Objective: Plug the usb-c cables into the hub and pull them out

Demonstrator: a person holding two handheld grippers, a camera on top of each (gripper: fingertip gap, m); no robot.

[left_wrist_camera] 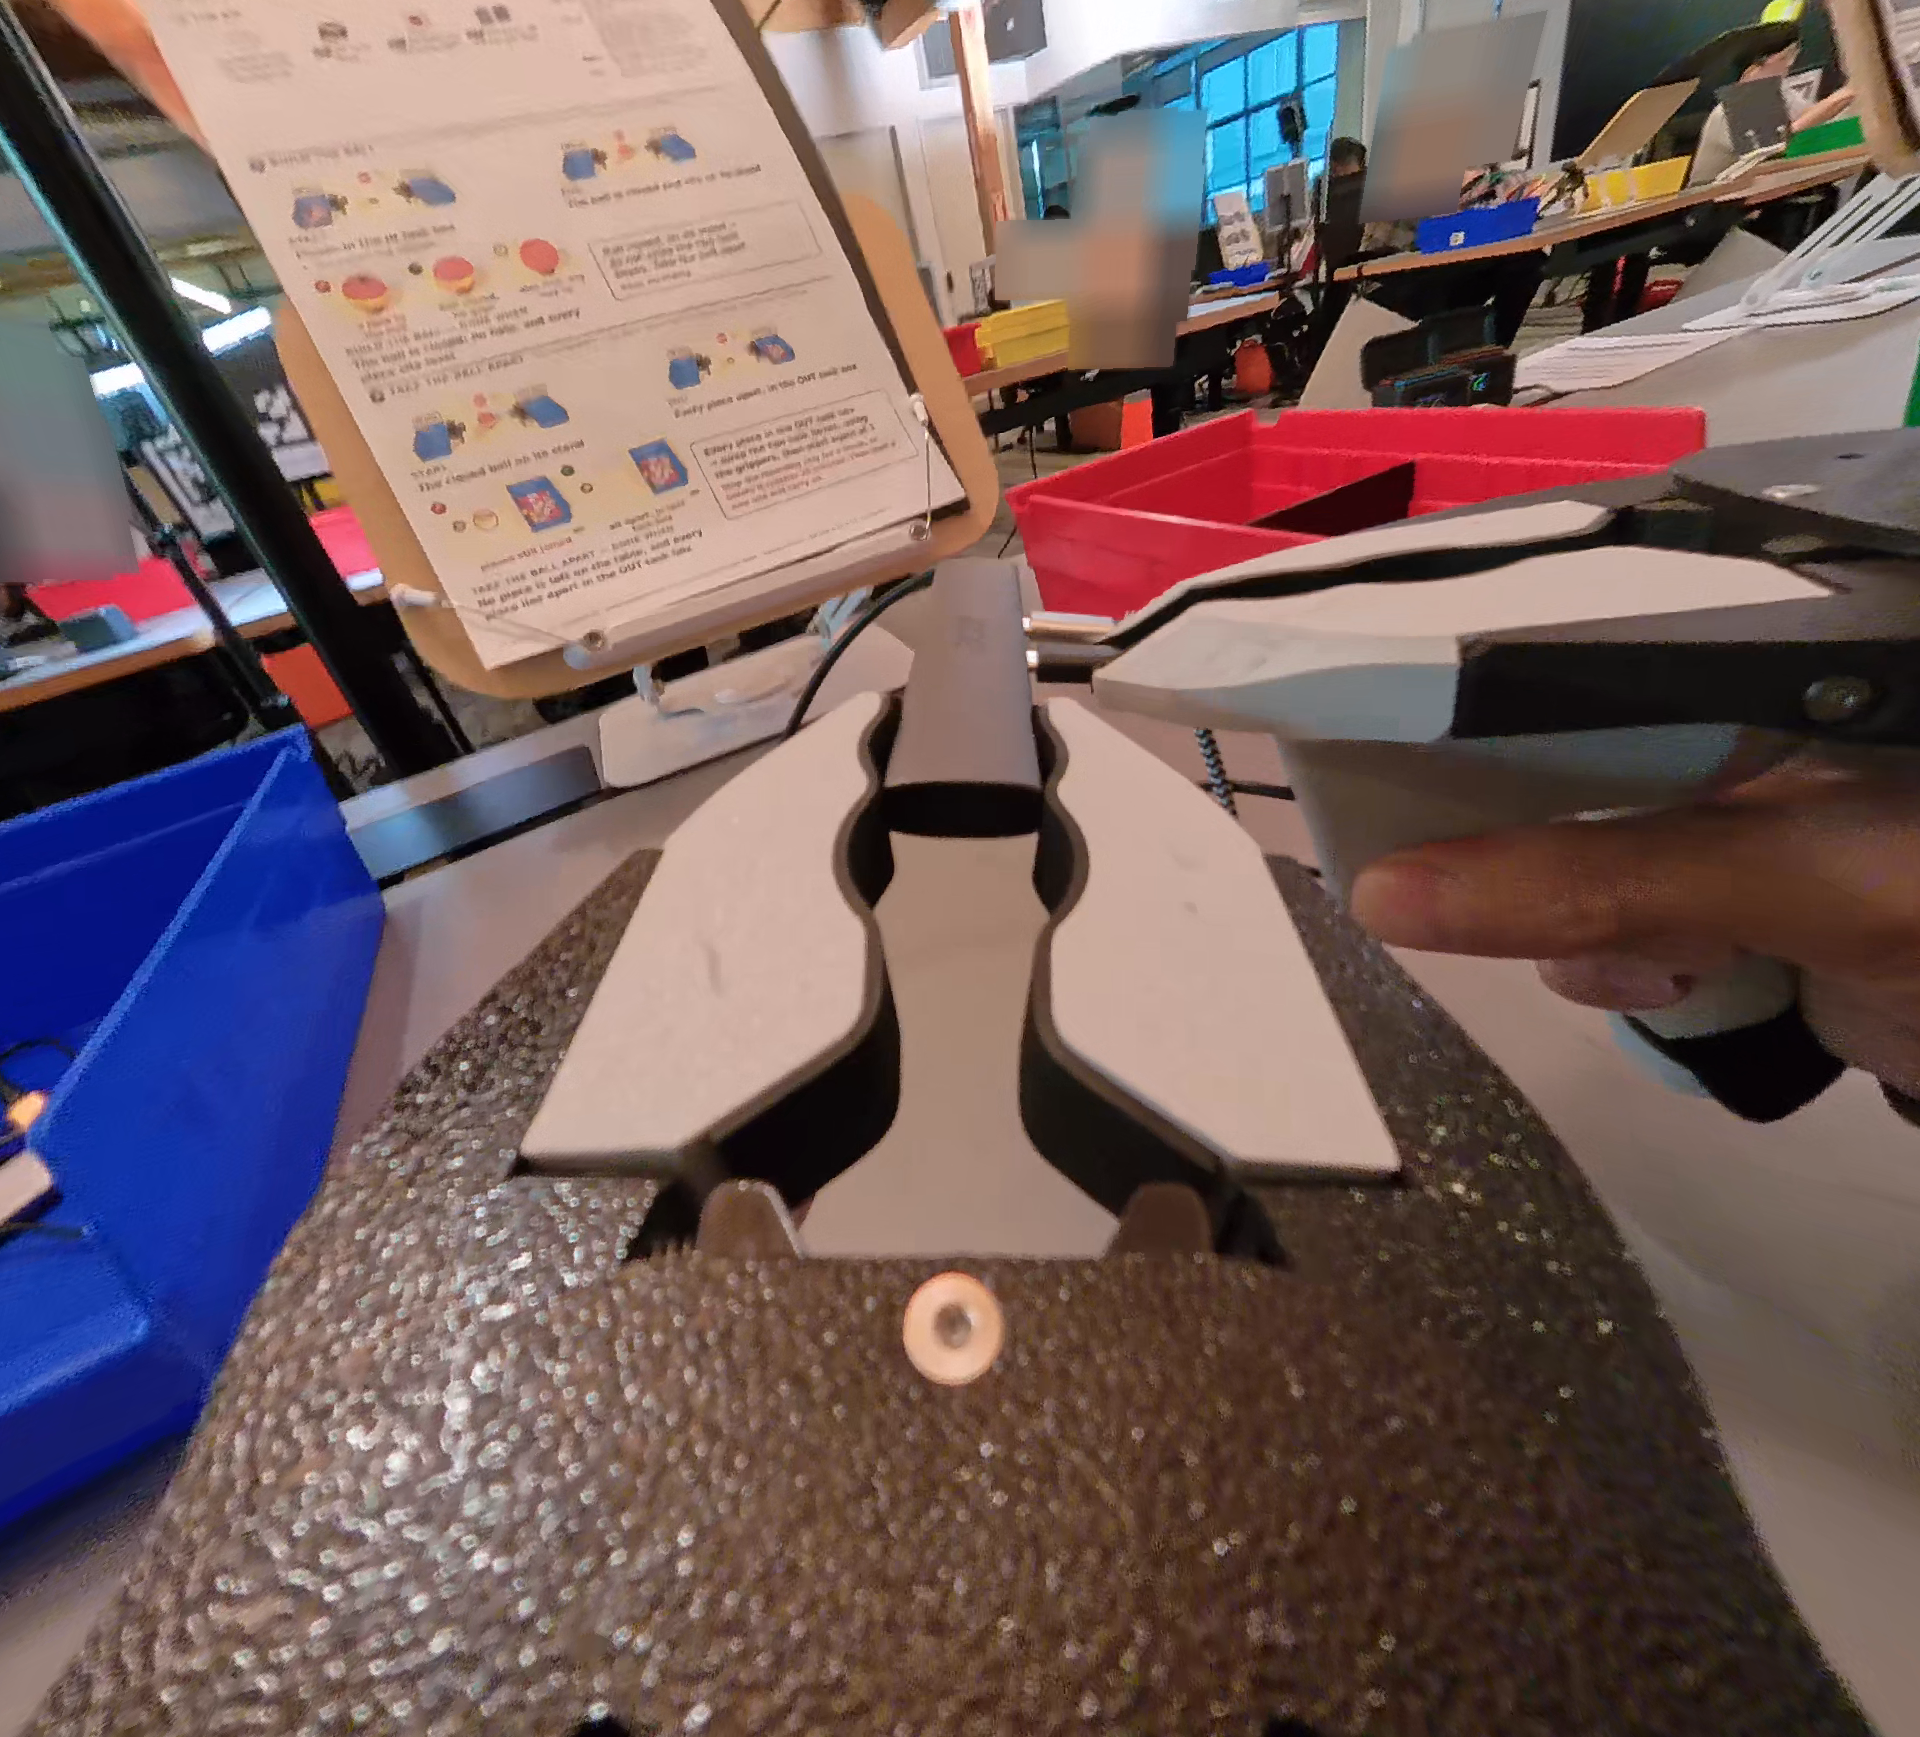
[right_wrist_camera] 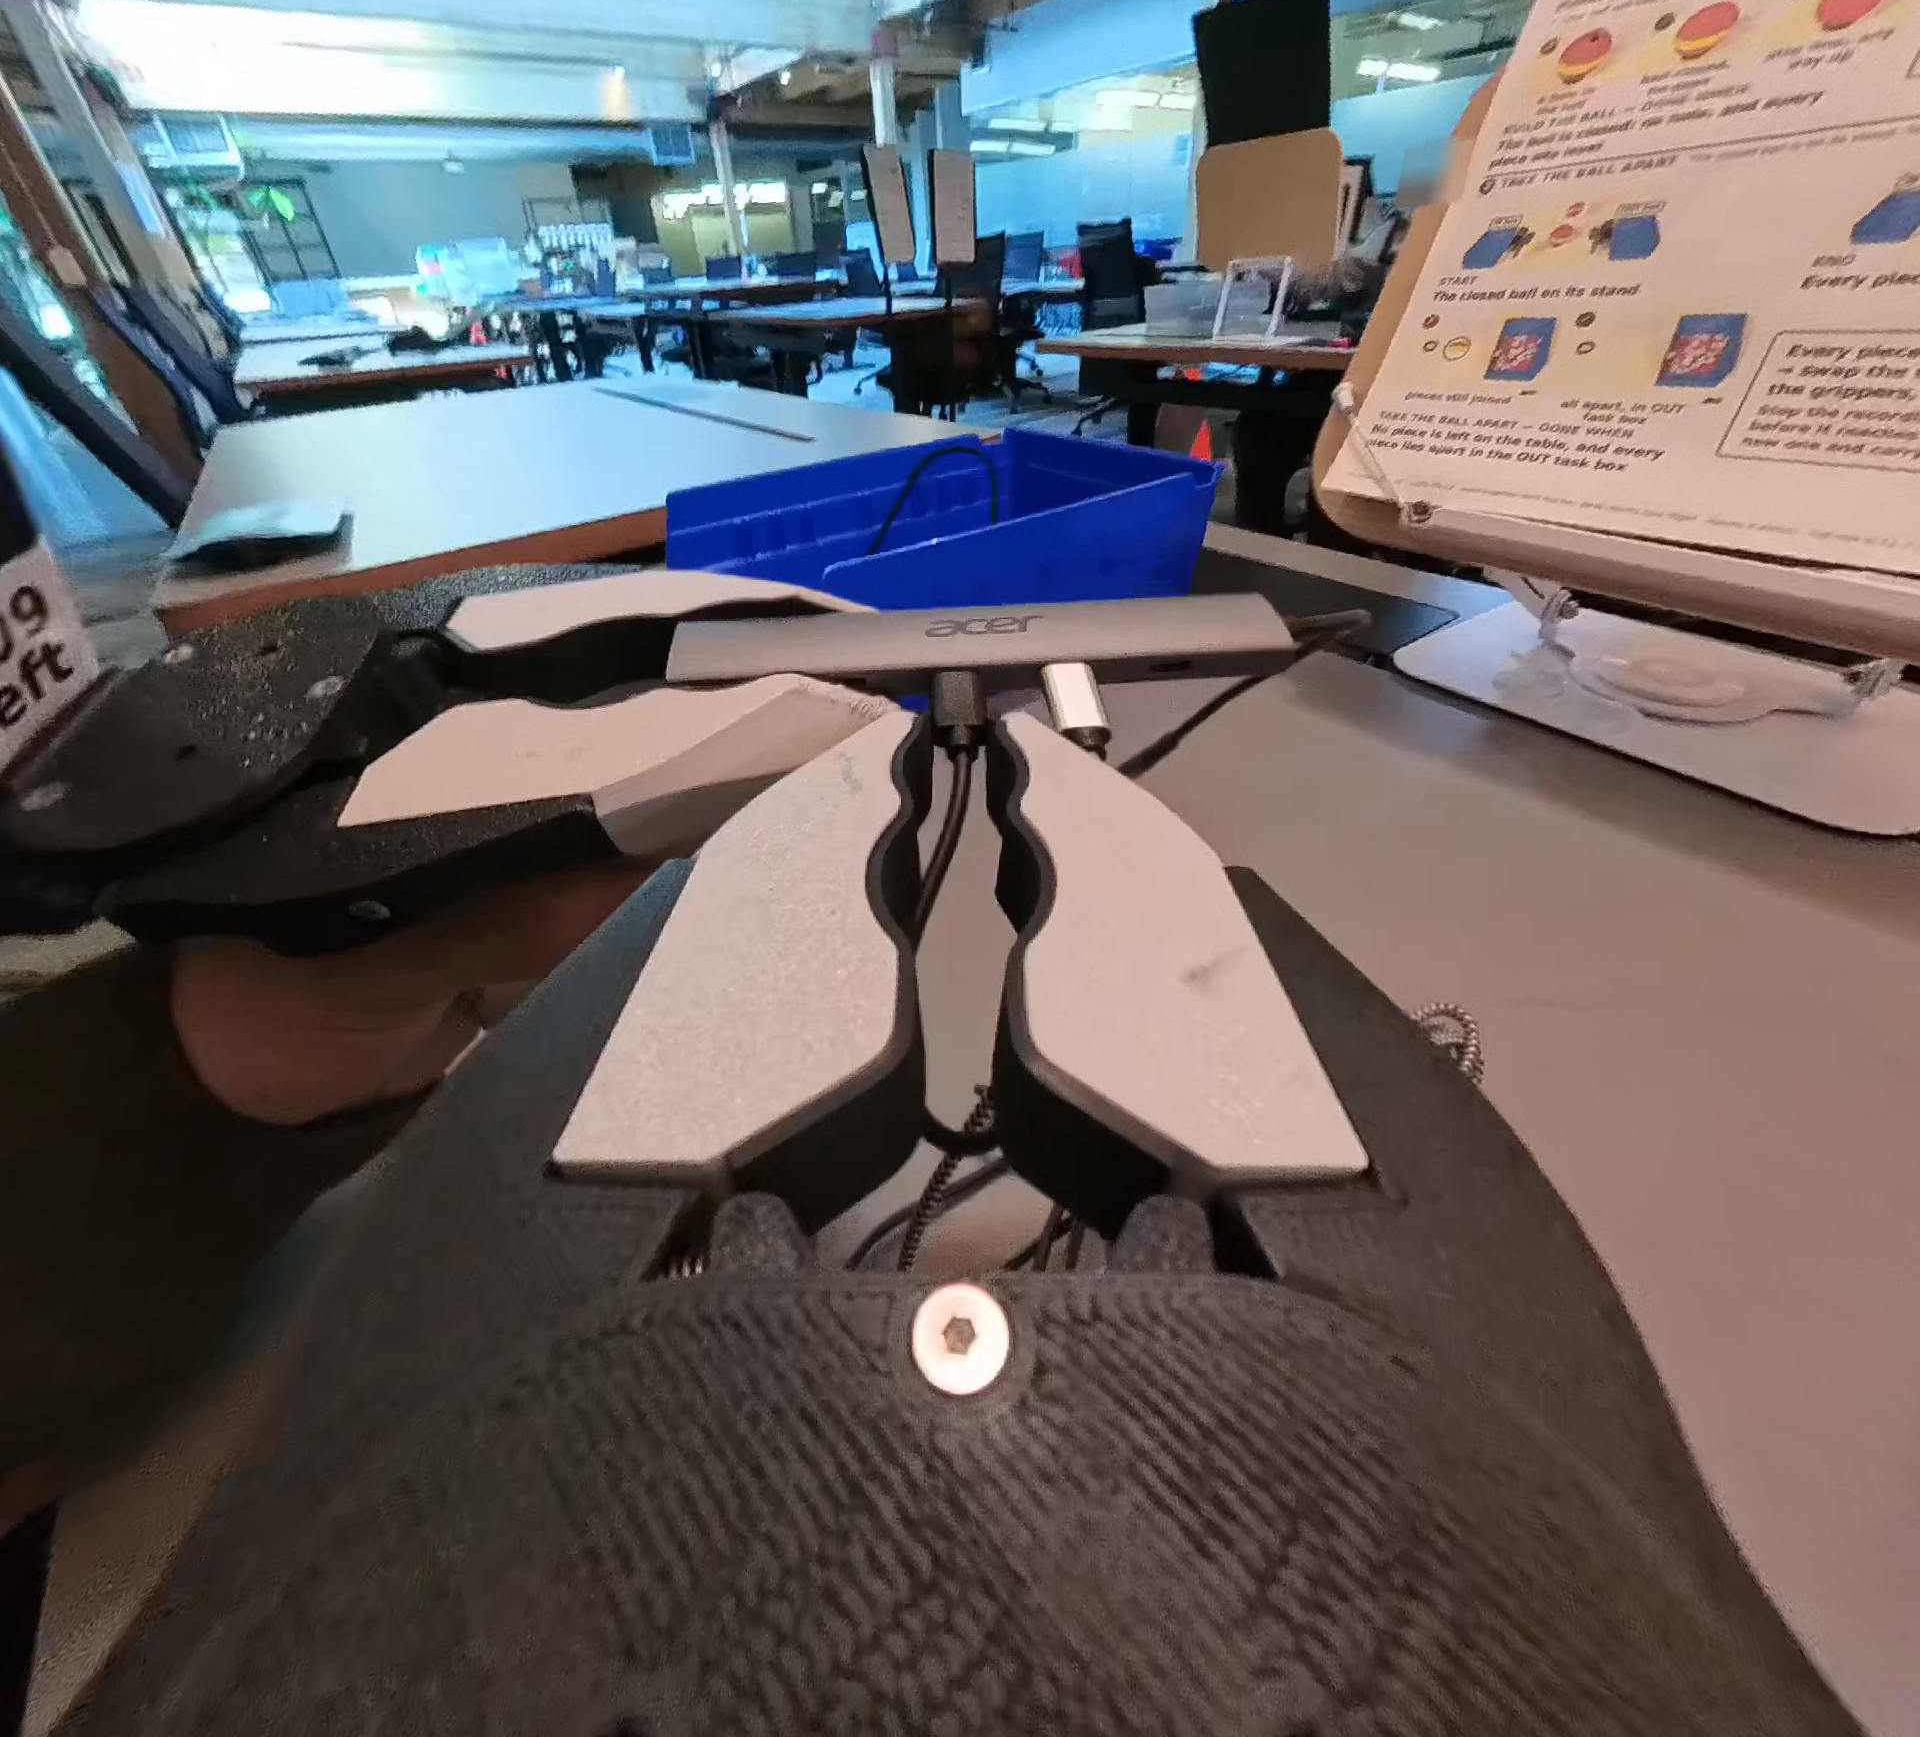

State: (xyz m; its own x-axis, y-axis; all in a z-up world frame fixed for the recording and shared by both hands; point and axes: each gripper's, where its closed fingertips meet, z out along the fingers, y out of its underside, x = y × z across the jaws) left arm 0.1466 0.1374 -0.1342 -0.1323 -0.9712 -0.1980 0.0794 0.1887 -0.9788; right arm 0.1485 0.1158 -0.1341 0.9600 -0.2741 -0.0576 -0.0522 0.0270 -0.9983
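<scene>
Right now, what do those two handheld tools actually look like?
Both look alike. Each tool, left and right, has two flat light-grey fingers with wavy black inner edges, set in a rough, speckled black body fixed by a silver screw. The left tool carries a white sticker. Each is held by a bare hand; no sleeve shows.

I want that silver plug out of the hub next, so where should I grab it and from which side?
Judging by its pose, grip the silver plug on its metal shell's flat sides, coming straight toward the hub edge it sticks out of, right of the black plug. Pull back along its axis.
</scene>
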